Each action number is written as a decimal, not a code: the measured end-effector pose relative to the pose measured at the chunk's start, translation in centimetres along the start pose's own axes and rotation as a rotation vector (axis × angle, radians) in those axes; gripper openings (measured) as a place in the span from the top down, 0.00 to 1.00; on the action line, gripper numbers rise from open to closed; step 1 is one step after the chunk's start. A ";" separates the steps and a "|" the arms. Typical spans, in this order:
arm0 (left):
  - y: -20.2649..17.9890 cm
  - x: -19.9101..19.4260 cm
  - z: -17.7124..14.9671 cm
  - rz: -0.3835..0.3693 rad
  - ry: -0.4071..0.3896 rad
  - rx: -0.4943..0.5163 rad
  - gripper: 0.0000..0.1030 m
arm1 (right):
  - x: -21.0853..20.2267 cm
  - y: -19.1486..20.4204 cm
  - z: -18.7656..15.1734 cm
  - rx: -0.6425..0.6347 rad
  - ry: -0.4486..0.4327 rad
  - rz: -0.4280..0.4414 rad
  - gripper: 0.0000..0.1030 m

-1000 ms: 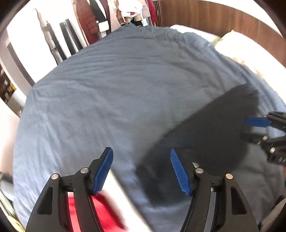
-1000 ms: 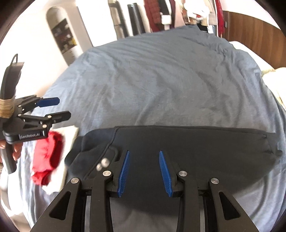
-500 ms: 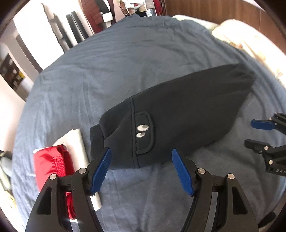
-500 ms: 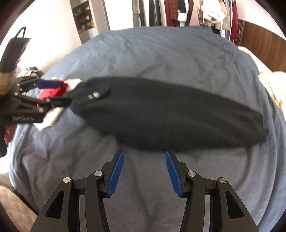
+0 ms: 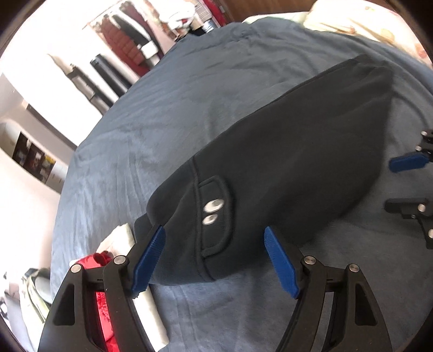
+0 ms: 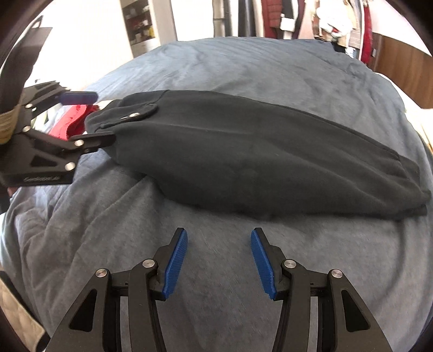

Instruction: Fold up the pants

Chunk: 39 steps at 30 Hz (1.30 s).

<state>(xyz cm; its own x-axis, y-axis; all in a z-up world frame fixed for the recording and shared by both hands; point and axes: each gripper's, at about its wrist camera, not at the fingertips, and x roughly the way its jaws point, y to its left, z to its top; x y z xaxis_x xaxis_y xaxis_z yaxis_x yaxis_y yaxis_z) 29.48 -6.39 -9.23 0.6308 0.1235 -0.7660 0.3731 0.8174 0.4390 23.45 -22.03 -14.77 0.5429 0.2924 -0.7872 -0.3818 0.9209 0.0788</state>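
Note:
Black pants point(image 5: 284, 162) lie folded lengthwise on the blue bed cover, leg over leg, waist end with a two-snap pocket flap point(image 5: 212, 208) nearest my left gripper. My left gripper point(image 5: 216, 260) is open and empty at the waist end, one jaw on each side of it. In the right wrist view the pants point(image 6: 243, 151) stretch from left to right, cuffs at the right. My right gripper point(image 6: 219, 260) is open and empty over bare cover, just short of the pants' near edge. The left gripper point(image 6: 89, 119) shows there at the waist.
The blue bed cover point(image 6: 216, 67) spreads wide around the pants. A folded red and white garment pile point(image 5: 108, 270) lies by the waist end. Clothes hang on a rack point(image 6: 324, 16) beyond the bed. A wooden headboard point(image 6: 406, 73) stands at the far right.
Both grippers have drawn back from the pants, and the right one now hovers over bare cover. The left gripper has come in close at the waist end.

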 end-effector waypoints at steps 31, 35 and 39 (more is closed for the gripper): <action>5.6 5.3 3.9 0.022 -0.027 -0.164 0.13 | 2.5 -2.7 8.4 -0.031 -0.081 0.115 0.51; 5.5 5.4 4.1 0.031 -0.033 -0.153 0.13 | 2.9 -3.3 8.4 0.023 -0.049 0.182 0.51; 5.6 5.4 4.2 0.016 -0.026 -0.162 0.13 | 3.3 -2.3 7.8 -0.007 -0.013 0.211 0.51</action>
<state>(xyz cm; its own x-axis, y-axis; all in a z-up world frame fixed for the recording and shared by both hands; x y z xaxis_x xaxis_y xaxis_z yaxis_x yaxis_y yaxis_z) 37.87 -3.49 -8.94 0.6540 0.1247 -0.7461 0.2494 0.8957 0.3683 31.95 -21.22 -12.78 0.4602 0.4822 -0.7454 -0.4930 0.8371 0.2372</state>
